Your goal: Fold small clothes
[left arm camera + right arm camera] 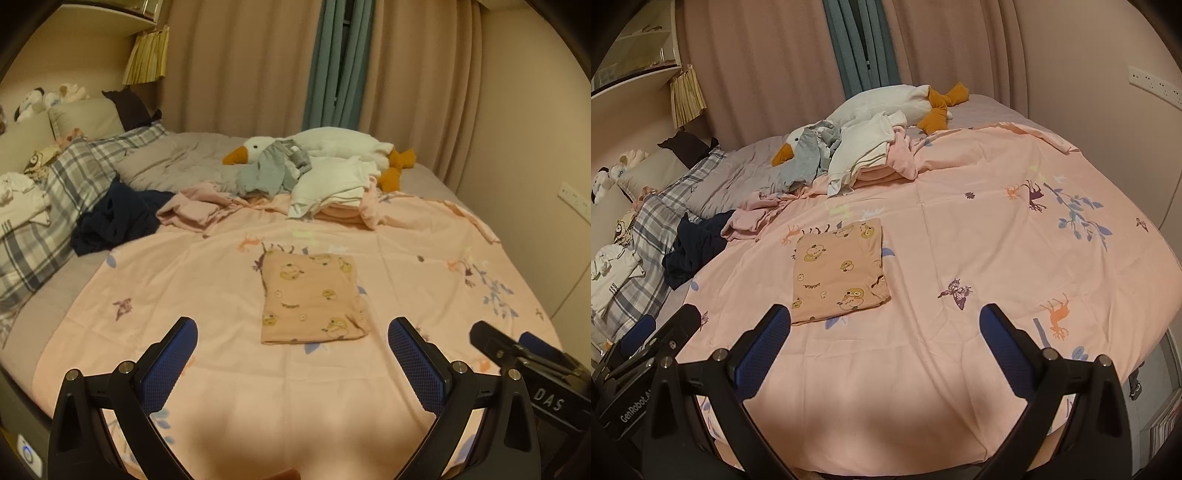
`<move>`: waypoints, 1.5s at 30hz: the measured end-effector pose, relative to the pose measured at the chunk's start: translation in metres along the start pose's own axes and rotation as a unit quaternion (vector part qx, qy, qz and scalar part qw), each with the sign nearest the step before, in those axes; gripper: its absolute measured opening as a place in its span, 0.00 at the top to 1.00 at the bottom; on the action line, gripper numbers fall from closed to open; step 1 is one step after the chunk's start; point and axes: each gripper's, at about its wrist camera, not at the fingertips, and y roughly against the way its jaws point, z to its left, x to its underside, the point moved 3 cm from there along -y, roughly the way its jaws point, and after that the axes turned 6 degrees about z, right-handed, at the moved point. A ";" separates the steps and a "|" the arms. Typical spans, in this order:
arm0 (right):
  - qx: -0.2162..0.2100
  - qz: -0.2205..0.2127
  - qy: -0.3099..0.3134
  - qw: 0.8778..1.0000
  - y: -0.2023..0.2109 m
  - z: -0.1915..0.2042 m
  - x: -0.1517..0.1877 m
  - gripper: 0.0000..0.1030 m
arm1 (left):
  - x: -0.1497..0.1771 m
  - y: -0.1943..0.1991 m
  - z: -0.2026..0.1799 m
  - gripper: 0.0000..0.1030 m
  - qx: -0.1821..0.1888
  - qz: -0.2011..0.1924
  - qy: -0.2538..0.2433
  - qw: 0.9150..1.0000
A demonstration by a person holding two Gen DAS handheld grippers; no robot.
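A small pink garment with cartoon prints (309, 298) lies folded into a flat rectangle on the pink bedspread (221, 280); it also shows in the right wrist view (837, 272). My left gripper (292, 332) is open and empty, hovering just short of the garment's near edge. My right gripper (885, 320) is open and empty, to the right of the garment and short of it. The right gripper also shows at the right edge of the left wrist view (517, 350). The left gripper shows at the left edge of the right wrist view (661, 332).
A heap of unfolded clothes lies farther back: grey (269, 171), white (332, 188), pink (195, 210) and dark navy (118, 218) pieces. A plush goose (332, 144) lies behind them. Plaid pillows (62, 192) are on the left. Curtains (406, 74) hang behind the bed.
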 end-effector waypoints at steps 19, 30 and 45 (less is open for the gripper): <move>0.013 -0.010 0.002 1.000 0.002 -0.002 -0.003 0.00 | -0.003 0.004 -0.003 0.01 -0.004 -0.015 0.002 1.000; 0.017 -0.009 -0.003 1.000 0.004 -0.002 -0.002 0.00 | -0.002 0.003 -0.005 0.01 -0.003 -0.017 0.000 1.000; 0.024 -0.005 0.001 1.000 0.001 -0.001 0.000 0.00 | -0.001 0.005 -0.001 0.01 -0.005 -0.018 0.000 1.000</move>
